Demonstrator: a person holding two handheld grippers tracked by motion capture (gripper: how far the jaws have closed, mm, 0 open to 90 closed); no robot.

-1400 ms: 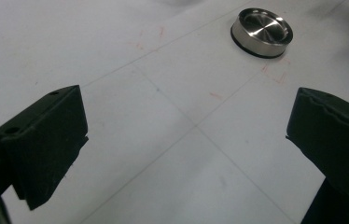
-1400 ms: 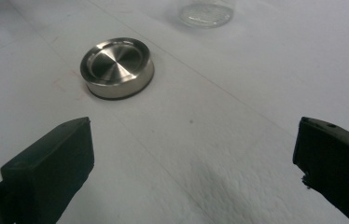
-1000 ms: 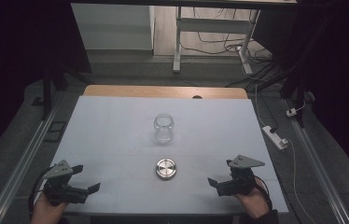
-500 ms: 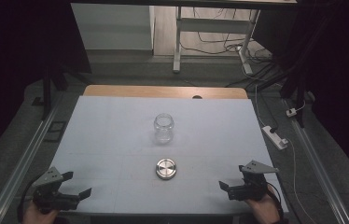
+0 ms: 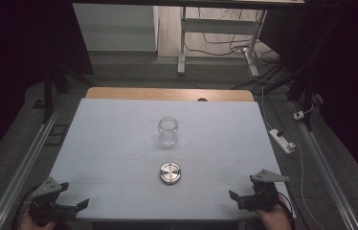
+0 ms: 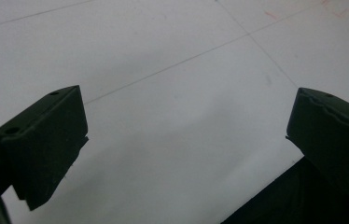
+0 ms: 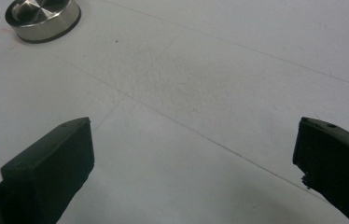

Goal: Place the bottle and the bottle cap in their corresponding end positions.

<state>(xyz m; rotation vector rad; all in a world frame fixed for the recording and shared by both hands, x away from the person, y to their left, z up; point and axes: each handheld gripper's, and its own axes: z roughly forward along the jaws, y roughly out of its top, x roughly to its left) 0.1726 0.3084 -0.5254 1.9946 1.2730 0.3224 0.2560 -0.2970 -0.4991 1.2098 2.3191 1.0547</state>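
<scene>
high view: white table (image 5: 119, 143) takes the middle of the frame. clear glass jar (image 5: 167, 130) stands upright near the centre, mouth open, no lid on it. round metal lid (image 5: 171, 173) lies flat just below the jar in the picture, apart from it, not touching. left gripper (image 5: 74, 206) sits at the lower left corner of the frame, at the near edge of the table, well apart from jar and lid. right gripper (image 5: 237, 199) sits at the lower right, also at the near table edge, well apart from both. a hand (image 5: 275, 218) shows behind the right gripper at the bottom edge. floor with cables and a white power strip (image 5: 282, 140) at the right of the frame.

left gripper view: left gripper (image 6: 186, 135) spread wide, one black jaw at lower left, one at right, nothing between them, bare white table (image 6: 163, 56) under it with thin lines. dark table edge at lower right corner.

right gripper view: right gripper (image 7: 193, 154) spread wide too, jaws at lower left and lower right, nothing pinched. metal lid (image 7: 42, 16) at the upper left corner of the frame, flat on the table (image 7: 238, 70), well off from the jaws.
</scene>
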